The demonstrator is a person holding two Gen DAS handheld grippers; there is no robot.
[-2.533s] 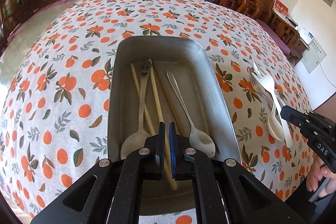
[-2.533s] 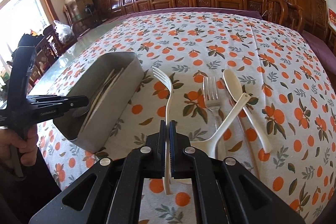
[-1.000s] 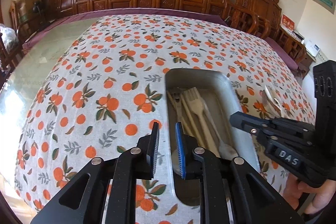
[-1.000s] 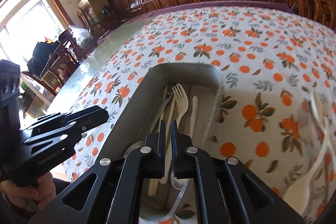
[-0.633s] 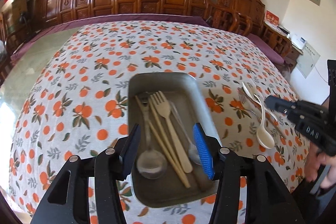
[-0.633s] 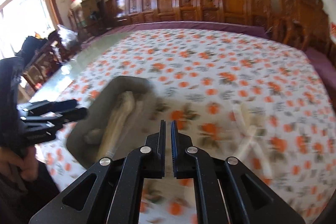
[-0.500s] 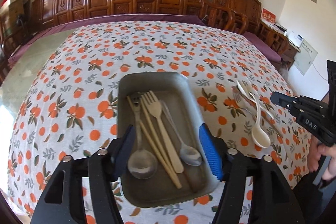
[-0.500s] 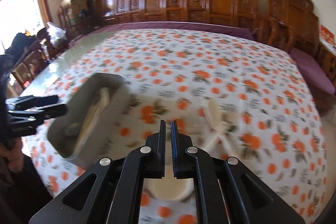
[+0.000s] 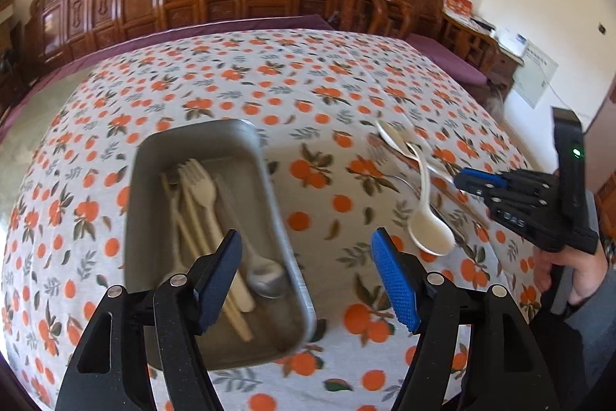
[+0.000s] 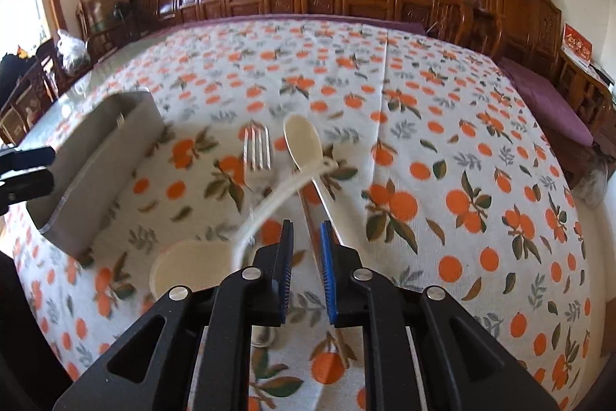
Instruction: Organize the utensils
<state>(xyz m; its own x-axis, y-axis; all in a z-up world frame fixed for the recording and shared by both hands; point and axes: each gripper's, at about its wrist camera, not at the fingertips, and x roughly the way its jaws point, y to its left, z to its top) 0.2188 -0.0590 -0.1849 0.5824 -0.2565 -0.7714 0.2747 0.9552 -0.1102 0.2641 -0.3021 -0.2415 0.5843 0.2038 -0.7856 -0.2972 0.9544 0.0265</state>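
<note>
Left wrist view: the grey metal rectangular tray [image 9: 269, 187], centre-left, now holds the cream plastic fork [image 9: 200, 191] the right gripper [image 10: 305, 237] carried a second ago. That gripper, empty with jaws opening, has swung over the remaining cream plastic spoons [image 10: 304, 141], lower centre. The left gripper [image 9: 306, 272] is opening, empty.
</note>
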